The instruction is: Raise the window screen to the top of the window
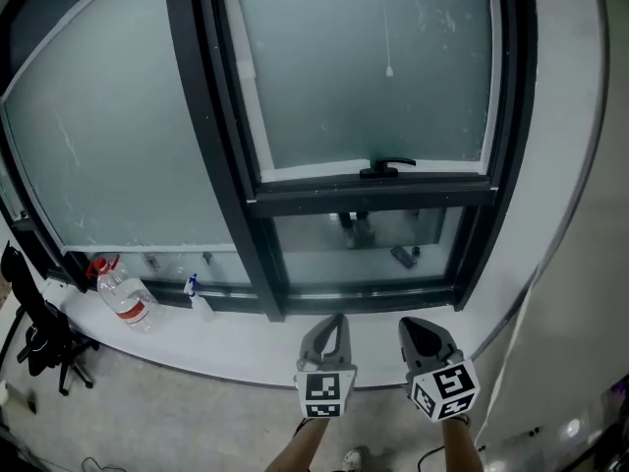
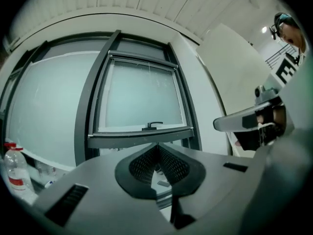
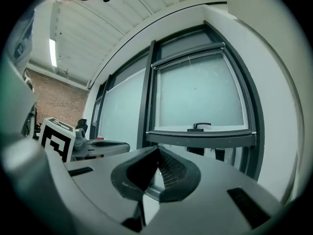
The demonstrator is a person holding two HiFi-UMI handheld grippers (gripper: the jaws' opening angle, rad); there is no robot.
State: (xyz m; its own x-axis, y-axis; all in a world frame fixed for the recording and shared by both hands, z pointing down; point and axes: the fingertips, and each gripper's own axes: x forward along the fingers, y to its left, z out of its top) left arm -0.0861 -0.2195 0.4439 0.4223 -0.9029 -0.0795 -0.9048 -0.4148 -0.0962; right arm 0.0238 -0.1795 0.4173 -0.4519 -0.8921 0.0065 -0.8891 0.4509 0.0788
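We lose the top of the window frame (image 1: pixel 211 116) past the upper edge of the head view, and the pull cord (image 1: pixel 389 70) runs off there too. Behind the frosted lower pane (image 1: pixel 314 254), two dark shapes (image 1: pixel 359 229) are too blurred to name. At the far left edge a black legged object (image 1: pixel 34 332) is cut off; we cannot tell what it is. The forearms (image 1: pixel 295 450) leave at the bottom edge. In the lower left of the left gripper view, the lens rim clips the water bottle (image 2: pixel 14 173).
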